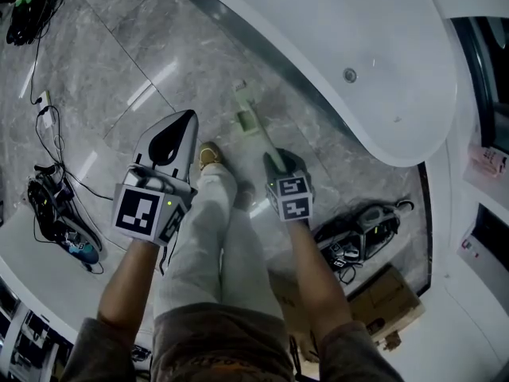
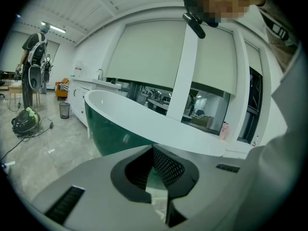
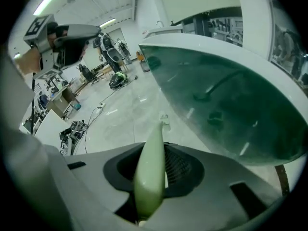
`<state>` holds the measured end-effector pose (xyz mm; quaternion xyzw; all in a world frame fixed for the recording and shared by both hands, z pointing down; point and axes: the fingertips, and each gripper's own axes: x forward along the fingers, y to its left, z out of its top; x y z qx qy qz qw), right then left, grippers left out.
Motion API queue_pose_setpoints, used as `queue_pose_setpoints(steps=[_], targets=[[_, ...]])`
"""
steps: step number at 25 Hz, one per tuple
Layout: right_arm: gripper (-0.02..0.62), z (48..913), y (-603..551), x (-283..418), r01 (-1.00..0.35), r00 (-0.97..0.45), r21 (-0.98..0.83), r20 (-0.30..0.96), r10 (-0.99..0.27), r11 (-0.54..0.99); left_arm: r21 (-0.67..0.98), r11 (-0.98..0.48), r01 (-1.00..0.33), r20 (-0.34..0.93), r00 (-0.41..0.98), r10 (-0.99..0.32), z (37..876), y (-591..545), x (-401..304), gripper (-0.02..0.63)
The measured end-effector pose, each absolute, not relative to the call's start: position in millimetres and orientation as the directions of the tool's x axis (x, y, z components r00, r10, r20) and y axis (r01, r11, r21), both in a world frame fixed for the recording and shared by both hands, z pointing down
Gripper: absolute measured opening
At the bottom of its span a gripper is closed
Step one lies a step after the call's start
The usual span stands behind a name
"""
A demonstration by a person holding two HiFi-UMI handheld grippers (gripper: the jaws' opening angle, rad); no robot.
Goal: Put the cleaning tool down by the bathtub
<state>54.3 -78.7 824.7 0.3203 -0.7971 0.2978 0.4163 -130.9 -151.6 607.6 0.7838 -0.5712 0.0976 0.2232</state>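
Cleaning tool clamped by handle in right gripper fingers, head angled toward floor beside bathtub; left gripper fingers parted, empty.

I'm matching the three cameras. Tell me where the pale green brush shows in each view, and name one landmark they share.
Head view: green brush at centre, slanting up-left from the right tool above the floor.
Left gripper view: not in it.
Right gripper view: lower centre, handle clamped in that tool, head pointing toward the floor.
Shared landmark: the bathtub.
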Motion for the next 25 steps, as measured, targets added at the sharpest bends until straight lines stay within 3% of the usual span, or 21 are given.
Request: queue_pose_setpoints(steps=[25], targets=[[0.101,938,-68,54,-0.799,-0.306,-0.238,0.951,-0.034,0.553,0.250,-0.232,-0.940,0.467,0.327,-0.822,650,-155,-139,0.001]])
